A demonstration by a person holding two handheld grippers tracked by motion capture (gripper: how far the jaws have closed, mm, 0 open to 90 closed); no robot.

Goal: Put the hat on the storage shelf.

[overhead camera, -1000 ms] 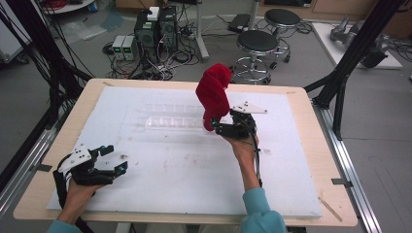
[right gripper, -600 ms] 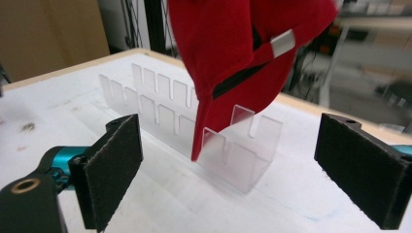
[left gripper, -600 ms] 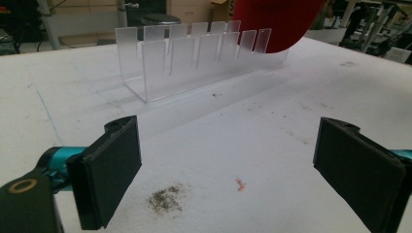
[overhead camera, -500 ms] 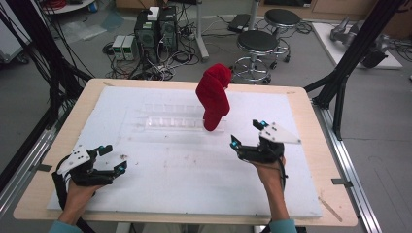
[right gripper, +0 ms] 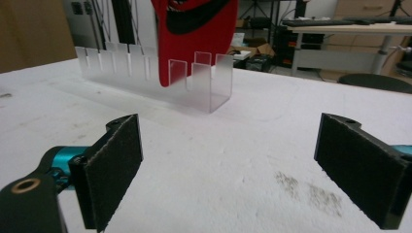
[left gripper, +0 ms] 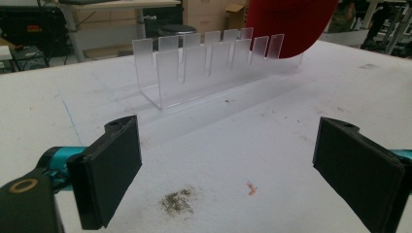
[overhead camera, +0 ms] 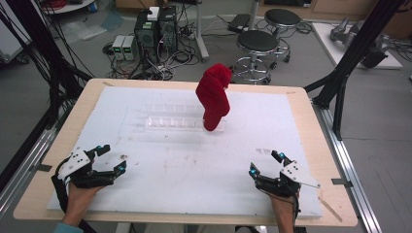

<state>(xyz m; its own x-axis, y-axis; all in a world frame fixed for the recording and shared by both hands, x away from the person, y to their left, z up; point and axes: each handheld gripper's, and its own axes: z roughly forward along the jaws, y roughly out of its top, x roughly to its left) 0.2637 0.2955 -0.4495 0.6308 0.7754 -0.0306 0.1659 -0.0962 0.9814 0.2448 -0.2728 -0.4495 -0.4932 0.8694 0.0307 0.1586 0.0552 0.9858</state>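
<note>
A red cap (overhead camera: 213, 97) stands on edge in the right end of a clear acrylic slotted rack (overhead camera: 170, 122) at the back middle of the white board. My right gripper (overhead camera: 265, 162) sits low at the near right, far from the cap. Its jaws have just been opening and stand open with nothing between them. My left gripper (overhead camera: 112, 158) rests open at the near left, also holding nothing. In the left gripper view, the rack (left gripper: 204, 63) and cap (left gripper: 291, 24) lie beyond the open gripper (left gripper: 233, 170). The right gripper view looks past its open gripper (right gripper: 233, 170) at the cap (right gripper: 194, 34) in the rack (right gripper: 204, 82).
The white foam board (overhead camera: 194, 194) covers a wooden table (overhead camera: 311, 121). Small dirt specks (left gripper: 177, 200) mark the board near the grippers. Black frame posts (overhead camera: 350, 63) flank the table. Stools (overhead camera: 257, 43) and computer boxes (overhead camera: 155, 24) stand on the floor behind it.
My right gripper has drawn back from the red cap to the near right of the board and come lower. The cap stays in the rack. My left gripper has not moved.
</note>
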